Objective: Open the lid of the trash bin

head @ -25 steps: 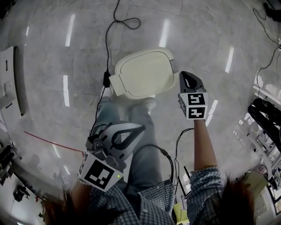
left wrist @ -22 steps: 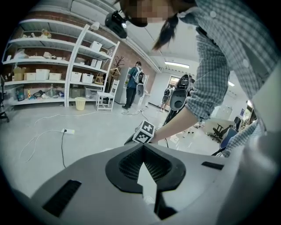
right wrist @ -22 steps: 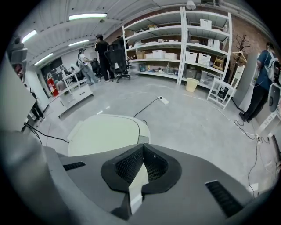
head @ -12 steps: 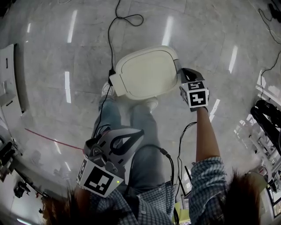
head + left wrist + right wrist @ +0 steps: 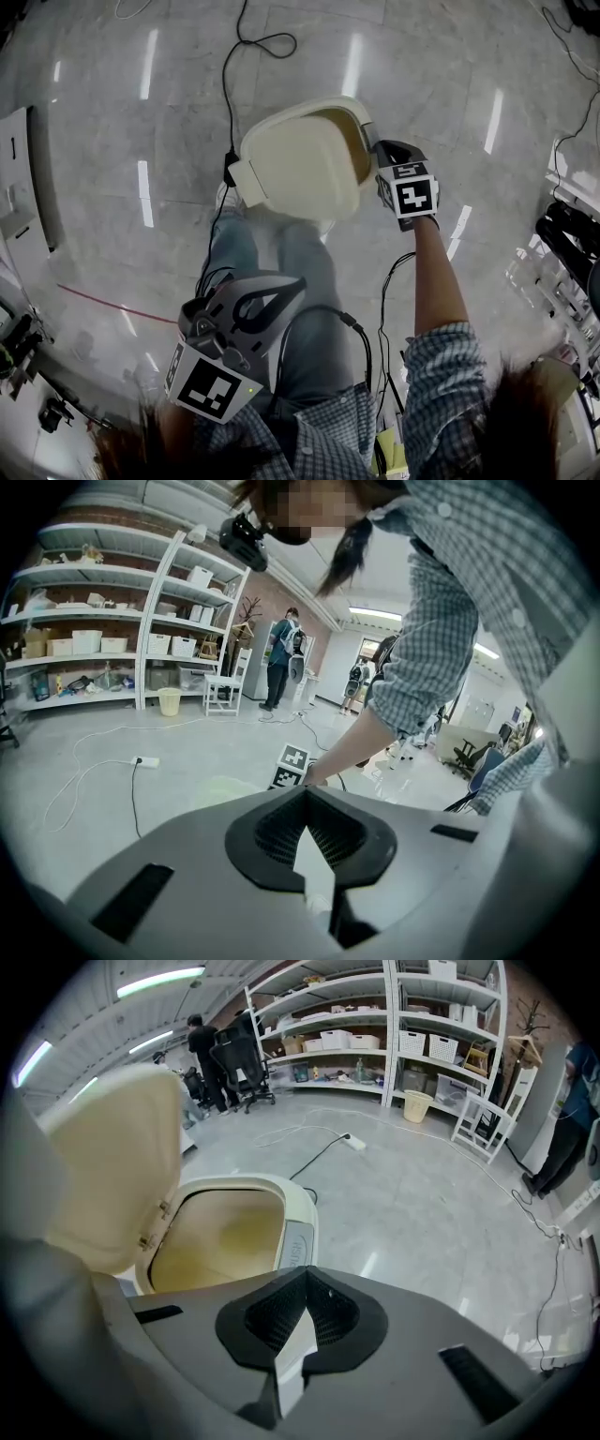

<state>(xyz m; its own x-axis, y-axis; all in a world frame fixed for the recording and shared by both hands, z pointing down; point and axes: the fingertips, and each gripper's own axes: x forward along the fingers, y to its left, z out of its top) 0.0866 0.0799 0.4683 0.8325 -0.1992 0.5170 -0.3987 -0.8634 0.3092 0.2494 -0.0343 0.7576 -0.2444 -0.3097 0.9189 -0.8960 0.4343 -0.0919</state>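
A black cable runs across the floor to the trash bin, its lid tilted up. The left gripper hangs by the person's legs, jaws together, empty. The right gripper, arm outstretched, is just beside the bin's rim, jaws together, empty.

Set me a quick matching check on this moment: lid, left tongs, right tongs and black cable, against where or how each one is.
Things:
1. lid
2. left tongs
3. right tongs
4. black cable

Places or states:
A. shut on nothing, close beside the trash bin rim
B. lying on the floor beyond the bin
C. tilted up, bin mouth exposed
D. shut on nothing, held back over the person's leg, away from the bin

Pairs: 1-C, 2-D, 3-A, 4-B
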